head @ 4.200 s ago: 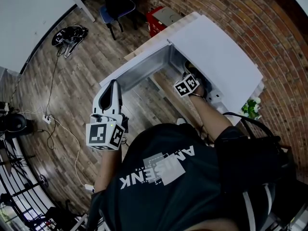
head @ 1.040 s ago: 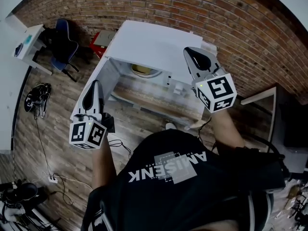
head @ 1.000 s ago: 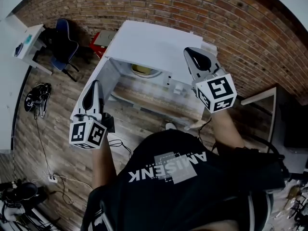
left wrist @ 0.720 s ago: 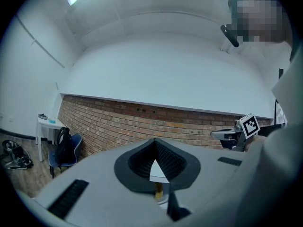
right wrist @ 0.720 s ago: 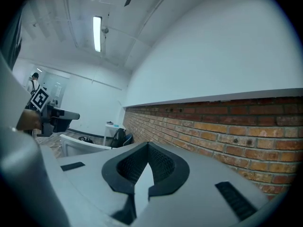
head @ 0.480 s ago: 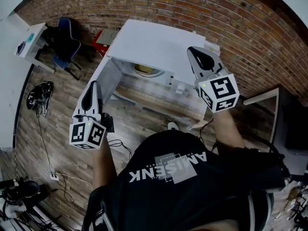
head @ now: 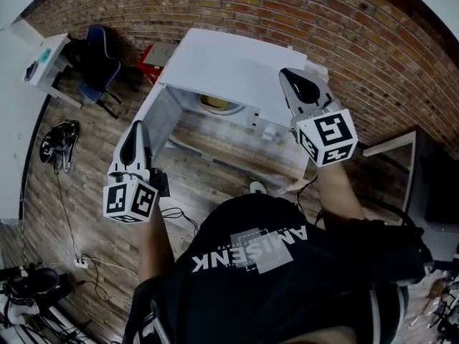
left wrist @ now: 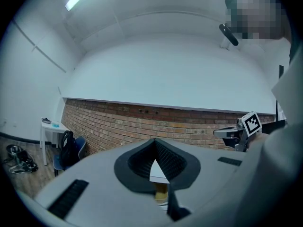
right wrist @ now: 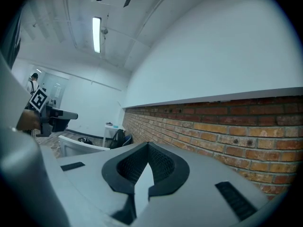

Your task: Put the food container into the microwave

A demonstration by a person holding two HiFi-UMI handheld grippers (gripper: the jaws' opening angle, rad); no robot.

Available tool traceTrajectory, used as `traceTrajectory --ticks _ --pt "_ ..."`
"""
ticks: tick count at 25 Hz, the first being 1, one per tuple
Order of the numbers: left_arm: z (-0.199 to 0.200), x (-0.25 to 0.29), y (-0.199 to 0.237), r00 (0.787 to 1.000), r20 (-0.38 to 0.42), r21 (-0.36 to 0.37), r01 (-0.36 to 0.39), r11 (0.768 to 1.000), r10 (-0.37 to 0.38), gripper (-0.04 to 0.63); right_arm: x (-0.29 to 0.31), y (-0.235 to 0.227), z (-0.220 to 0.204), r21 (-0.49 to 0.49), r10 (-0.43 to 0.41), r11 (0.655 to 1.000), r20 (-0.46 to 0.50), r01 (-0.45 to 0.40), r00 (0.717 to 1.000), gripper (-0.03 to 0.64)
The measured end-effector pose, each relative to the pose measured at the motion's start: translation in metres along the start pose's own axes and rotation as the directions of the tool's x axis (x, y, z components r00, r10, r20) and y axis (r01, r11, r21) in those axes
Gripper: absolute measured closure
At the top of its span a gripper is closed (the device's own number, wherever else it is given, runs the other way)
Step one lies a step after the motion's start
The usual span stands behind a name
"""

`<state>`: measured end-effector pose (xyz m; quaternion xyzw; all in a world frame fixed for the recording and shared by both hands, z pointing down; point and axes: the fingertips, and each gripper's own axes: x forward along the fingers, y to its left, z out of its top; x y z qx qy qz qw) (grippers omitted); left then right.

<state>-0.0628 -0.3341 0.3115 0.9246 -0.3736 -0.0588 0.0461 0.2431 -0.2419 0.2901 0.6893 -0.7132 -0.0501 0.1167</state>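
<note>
The white microwave (head: 233, 67) stands on a wooden table against the brick wall, its door (head: 159, 113) swung open to the left. Inside the cavity sits the food container (head: 214, 104), a pale dish with yellowish food, held by neither gripper. My left gripper (head: 135, 130) hangs in front of the open door, jaws shut and empty. My right gripper (head: 292, 77) is raised over the microwave's right top corner, also shut with nothing in it. In the left gripper view the shut jaws (left wrist: 155, 142) point at the wall; the right gripper (left wrist: 245, 128) shows far right.
A blue chair (head: 96, 71), a red box (head: 153, 56) and a white desk (head: 43, 57) stand to the left along the brick wall (head: 344, 20). Cables (head: 55, 139) lie on the wood floor. Another table (head: 391, 143) sits at the right.
About four seconds ago my right gripper reached into the microwave cavity; now it is out and raised above the top. Over the last second both grippers have barely moved.
</note>
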Motion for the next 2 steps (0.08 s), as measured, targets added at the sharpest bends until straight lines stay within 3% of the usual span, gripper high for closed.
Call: traceTrajectory --ticks 2 --pt "0.0013 0.0002 -0.0003 1.000 0.003 -0.001 -0.003 1.000 0.003 0.583 0.0001 0.0003 0.0005 0.004 0.001 1.000 0.001 -0.001 1.000 0.575"
